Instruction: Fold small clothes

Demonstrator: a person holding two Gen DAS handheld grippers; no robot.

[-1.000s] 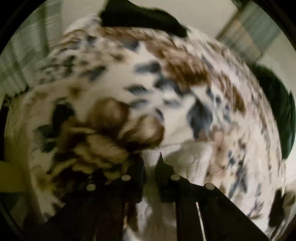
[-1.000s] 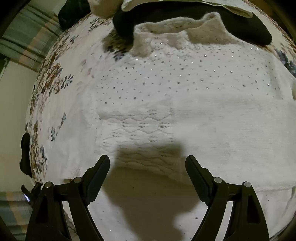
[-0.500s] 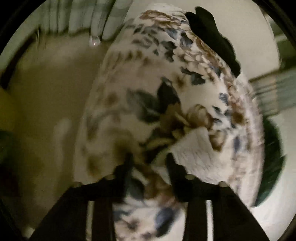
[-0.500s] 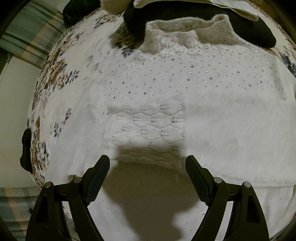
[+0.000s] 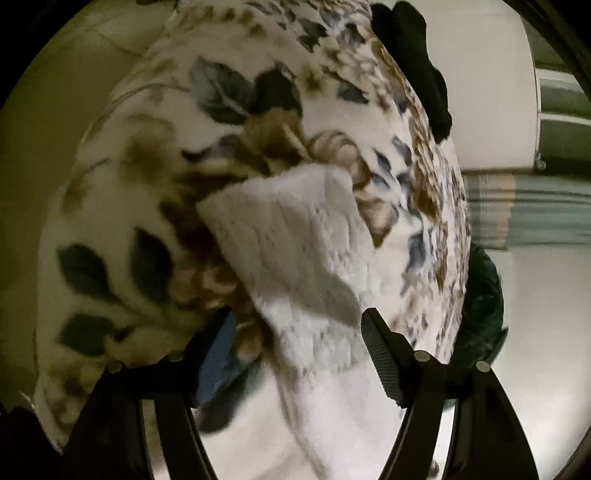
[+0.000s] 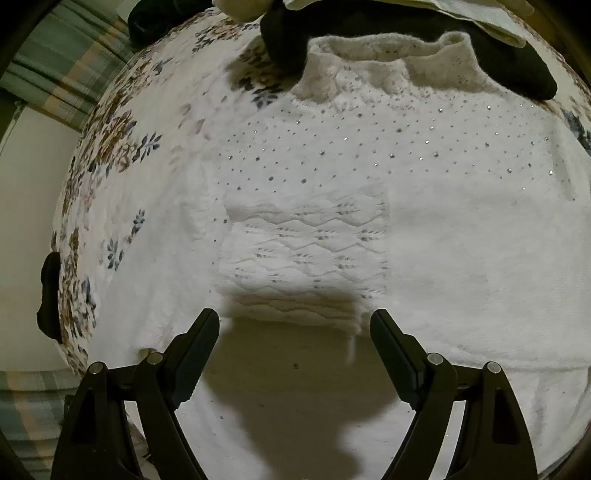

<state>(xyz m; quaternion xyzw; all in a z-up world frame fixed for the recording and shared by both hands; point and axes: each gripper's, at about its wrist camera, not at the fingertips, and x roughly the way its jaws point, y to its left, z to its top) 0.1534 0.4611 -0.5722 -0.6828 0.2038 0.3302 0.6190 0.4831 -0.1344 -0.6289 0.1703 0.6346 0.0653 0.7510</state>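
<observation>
**Clearly a risk: the sleeve may slide back**

Left wrist view: the left gripper (image 5: 295, 332) has its jaws released, holding nothing; the sleeve (image 5: 295, 236) lies between them on the floral blanket (image 5: 147, 177), near its left edge, and could unfold.

Right wrist view: the right gripper (image 6: 295, 332) is spread wide over the white sweater (image 6: 443, 240), and may catch the knit.

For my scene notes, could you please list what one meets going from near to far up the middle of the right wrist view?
Right gripper → folded patterned sleeve panel → sequinned sweater chest → knit collar → black garment.
</observation>
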